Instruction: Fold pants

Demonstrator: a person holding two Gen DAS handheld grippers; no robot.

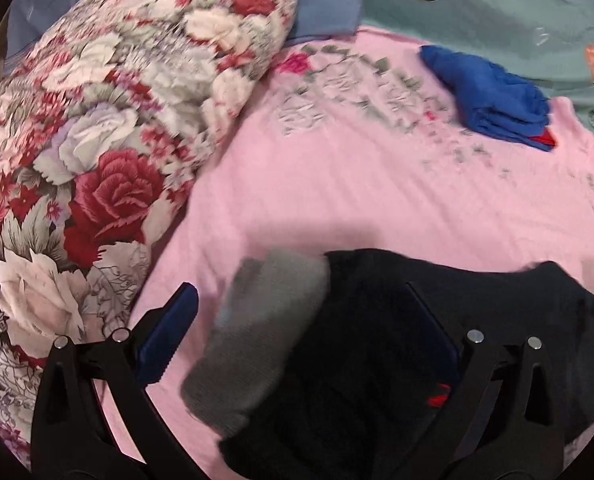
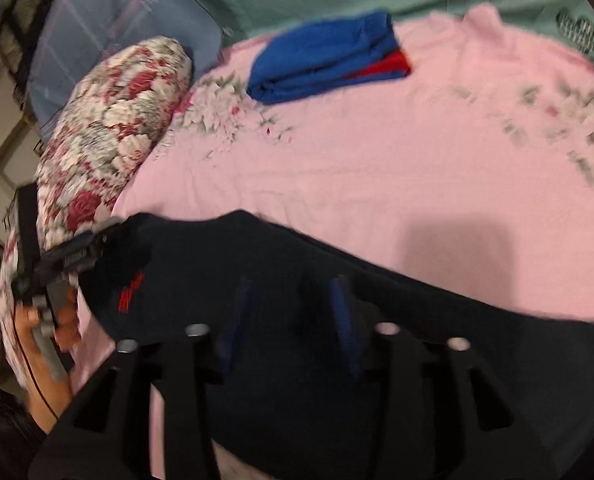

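Folding black pants on a pink bed sheet

Lying across the near edge of the pink sheet (image 2: pixel 377 168) are the black pants (image 2: pixel 281 264), with a small red logo (image 2: pixel 131 292) showing near their left end. The left gripper (image 1: pixel 303 322) is standing wide open; its left blue-padded finger is hanging over bare sheet while the right one is lying against the black cloth, and a grey band (image 1: pixel 265 332) of the pants is sitting between them, not pinched. The right gripper (image 2: pixel 293 320) is standing partly closed over the dark fabric, though blur makes it impossible to tell whether cloth is being gripped. A folded blue garment (image 2: pixel 325 56) is resting at the sheet's far edge, well apart from the pants. A floral quilt (image 1: pixel 97 152) is bulging along the left side.
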